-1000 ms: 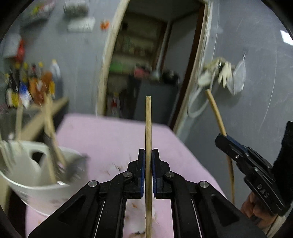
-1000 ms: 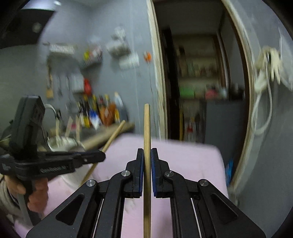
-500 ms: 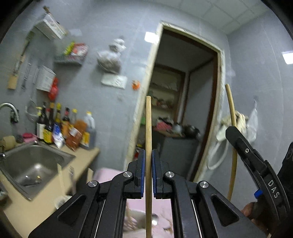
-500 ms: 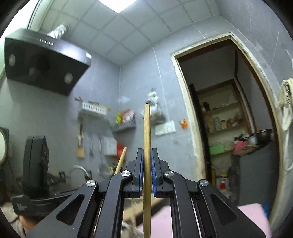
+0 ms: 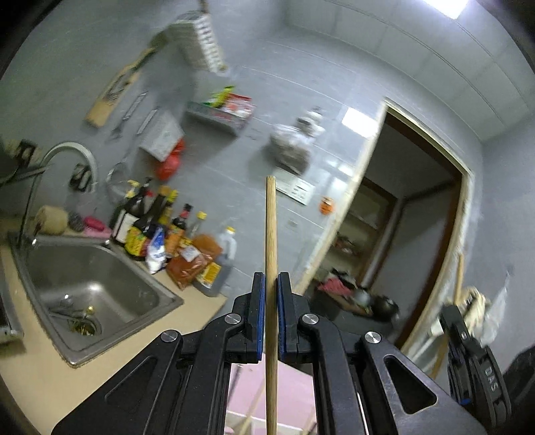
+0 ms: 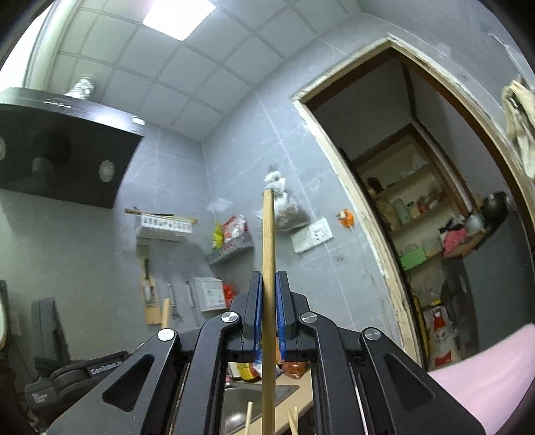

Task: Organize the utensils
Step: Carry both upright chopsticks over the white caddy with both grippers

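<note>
Two wooden chopsticks are up in the air, one per gripper, each running straight along its gripper's line and poking out past the tips. The left gripper point(image 5: 271, 284) has its fingers point(image 5: 257, 301) clamped on the left chopstick point(image 5: 271, 241), which points level at the grey tiled wall, above the steel sink point(image 5: 90, 284) set in the beige desk point(image 5: 40, 378). The right gripper point(image 6: 267, 284) has its fingers point(image 6: 254, 301) pinched on the right chopstick point(image 6: 268, 247), its tip angled up toward the wall beside the doorway point(image 6: 418, 200).

Only the left view gives the cluster of sauce bottles point(image 5: 160, 231) beside the sink; their labels are too blurred to read. It also catches the other gripper at the right edge, lettered "DAS". Only the right view shows the black range hood point(image 6: 63, 157) and ceiling light panel point(image 6: 177, 16). Low on its left sits the other gripper's body with the partly legible print "GenRobot". A pink cloth point(image 6: 485, 368) shows at its lower right, and a few more stick tips point(image 6: 249, 415) rise at the bottom edge.
</note>
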A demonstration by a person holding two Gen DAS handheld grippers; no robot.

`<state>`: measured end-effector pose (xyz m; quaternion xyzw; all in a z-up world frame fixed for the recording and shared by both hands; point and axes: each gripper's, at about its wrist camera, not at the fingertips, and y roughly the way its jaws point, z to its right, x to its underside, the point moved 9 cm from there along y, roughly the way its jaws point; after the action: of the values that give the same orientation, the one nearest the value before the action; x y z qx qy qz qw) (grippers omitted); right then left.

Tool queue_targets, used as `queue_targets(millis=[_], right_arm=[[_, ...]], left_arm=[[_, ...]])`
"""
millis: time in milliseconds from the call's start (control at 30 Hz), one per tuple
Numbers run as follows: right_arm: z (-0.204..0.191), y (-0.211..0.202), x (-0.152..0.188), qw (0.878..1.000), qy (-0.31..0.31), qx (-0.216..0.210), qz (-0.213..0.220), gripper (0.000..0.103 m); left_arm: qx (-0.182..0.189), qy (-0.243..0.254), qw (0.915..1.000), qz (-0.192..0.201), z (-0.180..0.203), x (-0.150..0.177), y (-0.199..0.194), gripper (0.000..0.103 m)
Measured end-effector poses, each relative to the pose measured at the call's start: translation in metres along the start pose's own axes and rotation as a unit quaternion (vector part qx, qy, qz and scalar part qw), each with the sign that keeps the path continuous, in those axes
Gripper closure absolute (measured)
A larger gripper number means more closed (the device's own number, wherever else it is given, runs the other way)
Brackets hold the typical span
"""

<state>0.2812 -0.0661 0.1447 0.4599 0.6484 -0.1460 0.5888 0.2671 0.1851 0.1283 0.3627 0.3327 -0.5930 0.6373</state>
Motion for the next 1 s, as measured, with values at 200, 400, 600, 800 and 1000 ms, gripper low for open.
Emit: queue_targets(millis=[200, 400, 600, 800, 1000], right_arm=[[0.002, 0.003, 0.009, 0.999, -0.019, 0.034, 0.012, 0.098], [0.009, 0.007, 0.018, 0.998, -0.017, 0.053, 0.01, 0.098], [0.015, 0.011, 0.027, 0.997, -0.023, 0.07, 0.003, 0.097], [0.012, 0.014, 0.036, 0.996, -0.038, 0.078, -0.006, 0.097], [0.008, 0.015, 0.043, 0.995, -0.049, 0.083, -0.013, 0.097]], left_arm=[[-0.036, -0.019, 0.9987, 0.031, -0.021, 0.005, -0.001, 0.098], [-0.071, 0.002, 0.996, 0.055, -0.026, 0.009, -0.007, 0.098], [-0.068, 0.001, 0.9964, 0.05, -0.031, 0.013, -0.003, 0.098], [-0.062, -0.023, 0.997, 0.04, -0.04, 0.016, 0.001, 0.098], [-0.051, -0.044, 0.9973, 0.031, -0.046, 0.018, 0.002, 0.098]])
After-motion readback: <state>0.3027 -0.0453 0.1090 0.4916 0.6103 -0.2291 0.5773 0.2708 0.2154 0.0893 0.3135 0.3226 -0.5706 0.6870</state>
